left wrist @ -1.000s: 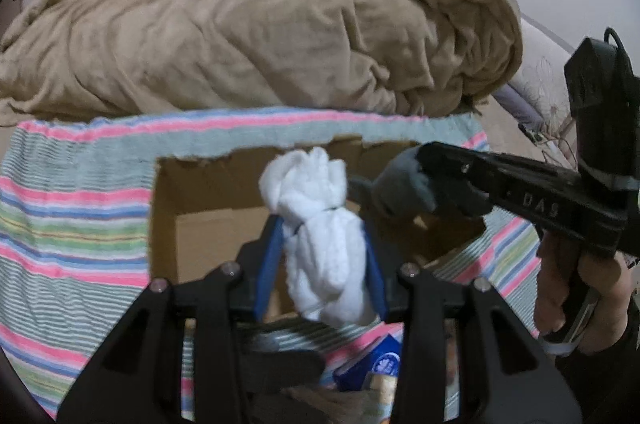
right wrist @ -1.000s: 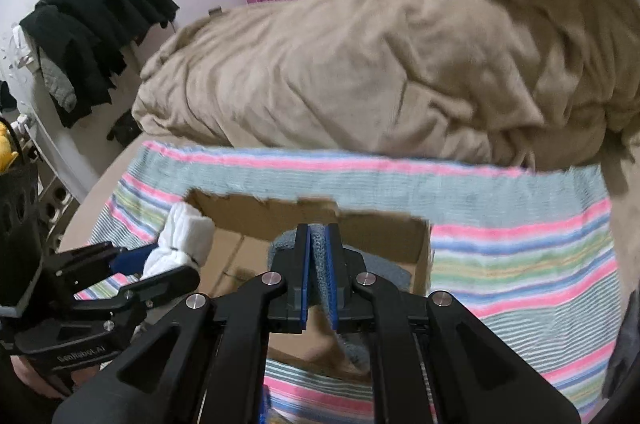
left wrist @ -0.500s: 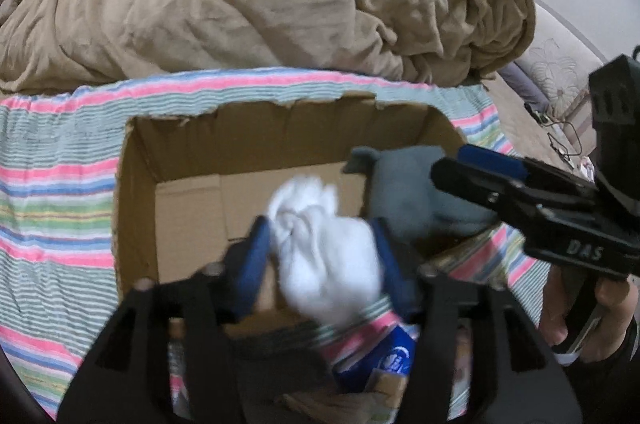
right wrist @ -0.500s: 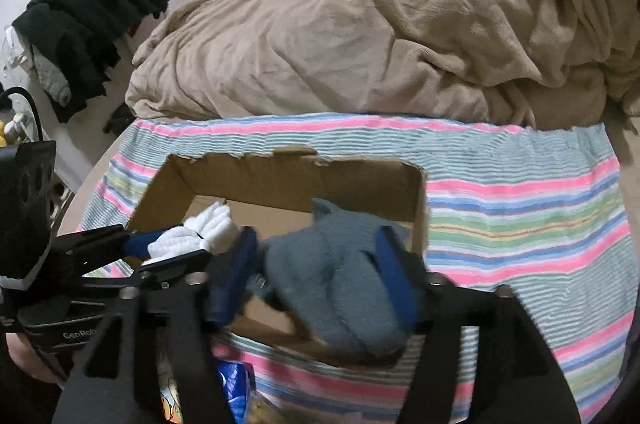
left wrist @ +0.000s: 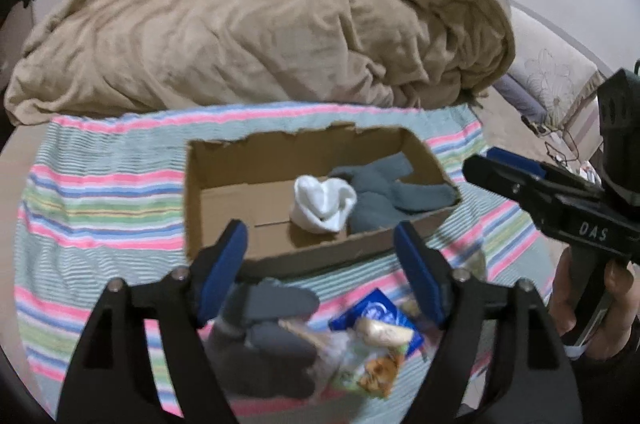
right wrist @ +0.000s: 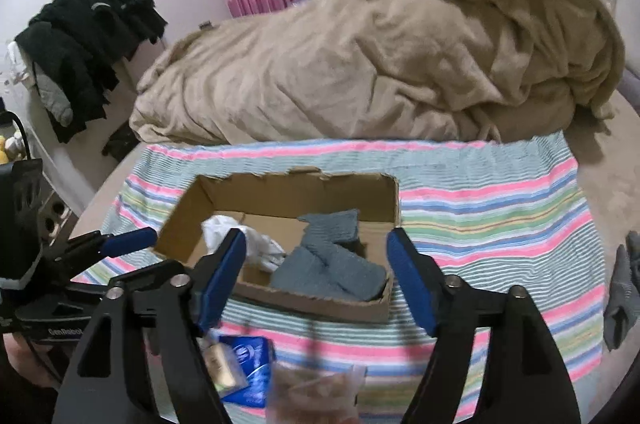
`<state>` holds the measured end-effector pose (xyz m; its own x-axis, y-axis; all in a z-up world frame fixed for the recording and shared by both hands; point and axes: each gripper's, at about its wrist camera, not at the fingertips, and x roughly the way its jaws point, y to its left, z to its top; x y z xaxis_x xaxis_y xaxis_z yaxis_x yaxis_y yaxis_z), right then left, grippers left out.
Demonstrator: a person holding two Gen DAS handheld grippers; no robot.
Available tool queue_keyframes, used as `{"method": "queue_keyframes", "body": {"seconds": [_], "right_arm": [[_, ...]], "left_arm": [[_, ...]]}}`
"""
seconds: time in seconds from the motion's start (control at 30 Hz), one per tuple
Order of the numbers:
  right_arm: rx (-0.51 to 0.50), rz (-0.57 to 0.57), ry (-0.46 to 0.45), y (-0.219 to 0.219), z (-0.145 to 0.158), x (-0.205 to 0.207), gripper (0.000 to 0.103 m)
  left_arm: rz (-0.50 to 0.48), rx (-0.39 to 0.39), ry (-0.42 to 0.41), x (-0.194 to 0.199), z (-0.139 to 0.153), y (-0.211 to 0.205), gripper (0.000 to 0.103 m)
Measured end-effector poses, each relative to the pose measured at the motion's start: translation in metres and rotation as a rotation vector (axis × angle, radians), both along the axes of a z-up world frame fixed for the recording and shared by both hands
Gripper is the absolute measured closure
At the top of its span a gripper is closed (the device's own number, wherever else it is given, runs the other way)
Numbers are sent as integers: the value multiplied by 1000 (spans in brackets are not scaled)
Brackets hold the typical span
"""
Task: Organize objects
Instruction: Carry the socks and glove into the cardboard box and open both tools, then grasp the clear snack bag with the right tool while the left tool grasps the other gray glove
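Here, at the left of the left wrist view, my left gripper (left wrist: 322, 264) hangs with its blue-padded jaws spread wide and nothing between them, poised low in the frame over the striped pink-and-green cloth (left wrist: 100, 207). In the centre sits the shallow open brown cardboard box (left wrist: 224, 179), laid flat on that cloth so soft things can simply be dropped in from above. Inside it, right of middle, lies a bunched white sock (left wrist: 322, 201), loosely knotted and puffy, touching a limp grey-blue sock (left wrist: 384, 189) that sprawls toward the box's right wall. Lower centre, outside the box, a dark grey sock (left wrist: 268, 328) and some crinkly blue and clear snack packets (left wrist: 376, 336) lie in a heap, I judge still to be sorted. At the right edge my right gripper (right wrist: 316, 272) points in, likewise gaping wide and carrying nothing in its own view.
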<state>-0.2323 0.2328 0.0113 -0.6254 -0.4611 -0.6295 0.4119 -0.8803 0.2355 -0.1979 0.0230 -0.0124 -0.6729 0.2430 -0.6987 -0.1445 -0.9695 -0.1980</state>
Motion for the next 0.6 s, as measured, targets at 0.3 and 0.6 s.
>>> {"method": "queue_keyframes", "body": {"seconds": [0.3, 0.6], "right_arm": [[27, 20, 57, 6, 23, 48, 23], [26, 3, 81, 27, 25, 94, 18]], "left_arm": [[51, 23, 99, 70, 26, -3, 22], [85, 14, 90, 105, 17, 1, 21]]}}
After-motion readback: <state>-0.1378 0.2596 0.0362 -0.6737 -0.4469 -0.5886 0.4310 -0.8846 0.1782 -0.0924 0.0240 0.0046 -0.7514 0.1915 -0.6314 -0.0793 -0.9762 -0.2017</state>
